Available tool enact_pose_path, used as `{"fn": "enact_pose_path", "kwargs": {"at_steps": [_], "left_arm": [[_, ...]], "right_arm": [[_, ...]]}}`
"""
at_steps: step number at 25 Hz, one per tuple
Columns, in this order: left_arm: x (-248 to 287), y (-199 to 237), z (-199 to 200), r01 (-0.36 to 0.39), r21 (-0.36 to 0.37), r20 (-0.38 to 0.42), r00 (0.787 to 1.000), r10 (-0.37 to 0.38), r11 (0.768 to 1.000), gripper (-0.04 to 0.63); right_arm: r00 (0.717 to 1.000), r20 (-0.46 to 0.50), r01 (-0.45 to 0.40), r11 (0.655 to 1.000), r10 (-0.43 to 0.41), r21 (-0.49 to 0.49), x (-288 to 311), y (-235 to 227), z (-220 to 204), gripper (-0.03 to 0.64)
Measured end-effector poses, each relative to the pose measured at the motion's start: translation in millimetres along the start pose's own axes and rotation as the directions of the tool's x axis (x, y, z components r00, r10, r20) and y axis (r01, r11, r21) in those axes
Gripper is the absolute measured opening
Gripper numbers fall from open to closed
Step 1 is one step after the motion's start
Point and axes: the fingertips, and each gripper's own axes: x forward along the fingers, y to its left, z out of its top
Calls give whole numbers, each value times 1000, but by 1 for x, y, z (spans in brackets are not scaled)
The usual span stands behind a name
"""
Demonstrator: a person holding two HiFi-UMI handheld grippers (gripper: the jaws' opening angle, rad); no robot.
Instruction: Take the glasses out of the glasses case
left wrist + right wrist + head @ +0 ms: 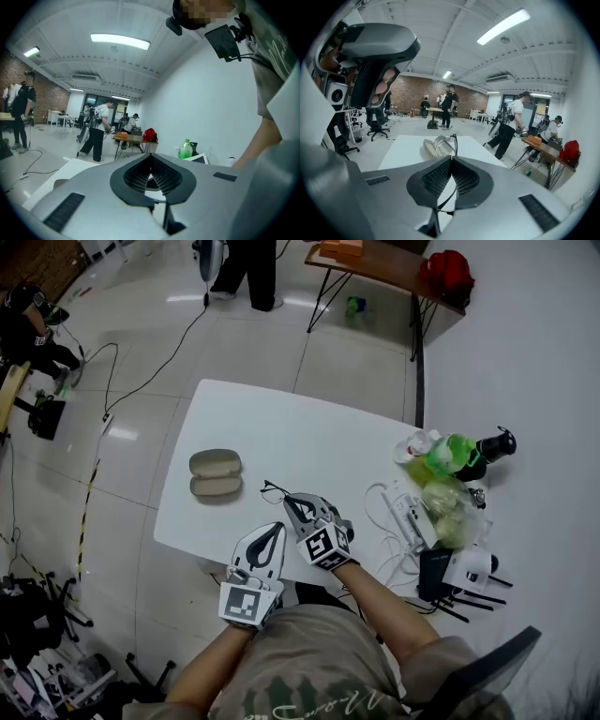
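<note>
An open beige glasses case (216, 474) lies empty on the white table (300, 442), left of centre. The thin black-framed glasses (275, 490) are to its right, near the table's front edge. My right gripper (290, 501) is shut on the glasses. In the right gripper view the glasses (446, 143) stick out past the closed tips of the right gripper (451, 158), with the case (427, 146) lying beyond them. My left gripper (273, 530) hovers at the front edge, just left of the right one. In its own view the left gripper (151, 162) is shut with nothing in it.
At the table's right end stand a green bottle (450, 454), a dark bottle (495, 446), a bagged item (448, 507), white cables (389, 512) and small devices (469, 568). A chair back (487, 667) is at my lower right. People stand on the floor beyond.
</note>
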Motion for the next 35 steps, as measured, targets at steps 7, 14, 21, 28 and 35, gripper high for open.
{"fn": "enact_pose_path", "kwargs": {"at_steps": [7, 14, 21, 28, 35], "left_arm": [[6, -5, -8, -2, -16, -36, 999, 1, 1000, 8], [11, -13, -9, 32, 17, -43, 999, -31, 999, 8], [13, -19, -5, 54, 39, -41, 998, -52, 998, 8], [14, -30, -15, 131, 90, -33, 991, -129, 987, 8], [18, -40, -21, 176, 96, -53, 984, -171, 980, 8]], "right_arm": [[999, -13, 36, 999, -35, 23, -19, -3, -13, 17], [999, -2, 50, 998, -50, 35, -27, -3, -9, 17], [998, 15, 68, 997, -68, 33, -33, -3, -2, 17], [995, 16, 95, 994, -96, 49, -46, -1, 1, 17], [993, -5, 117, 992, -117, 48, -59, 7, -8, 17]]}}
